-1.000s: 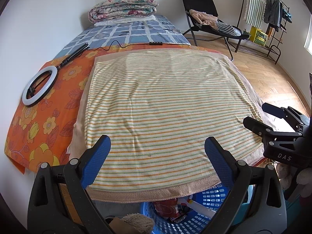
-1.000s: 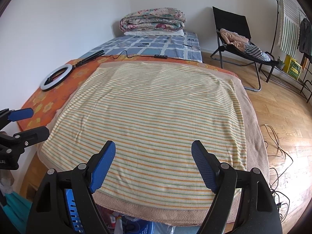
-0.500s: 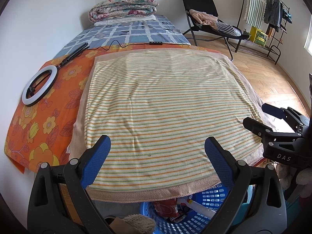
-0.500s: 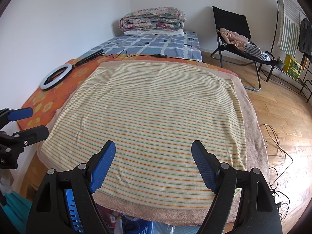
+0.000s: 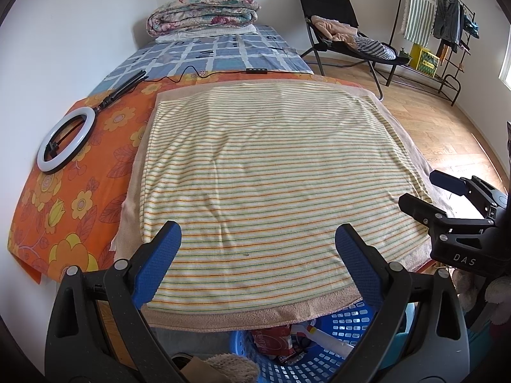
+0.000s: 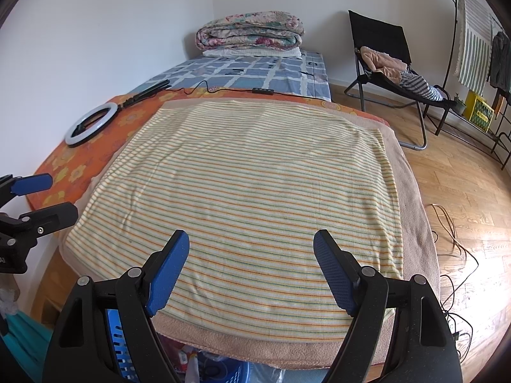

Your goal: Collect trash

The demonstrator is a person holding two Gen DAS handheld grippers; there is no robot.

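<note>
Two tongs, both mine: left tongs and right tongs spread wide, gripping nothing, above the striped towel. Blue basket holding trash sits at frame bottom, beneath the towel edge.

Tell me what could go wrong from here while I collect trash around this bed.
The blue basket sits tucked under the overhanging striped towel, so either open tongs, left or right, could snag the towel edge when dropping trash. The ring light and its cable lie on the bed and could be dragged. Loose floor cables are a trip hazard.
</note>
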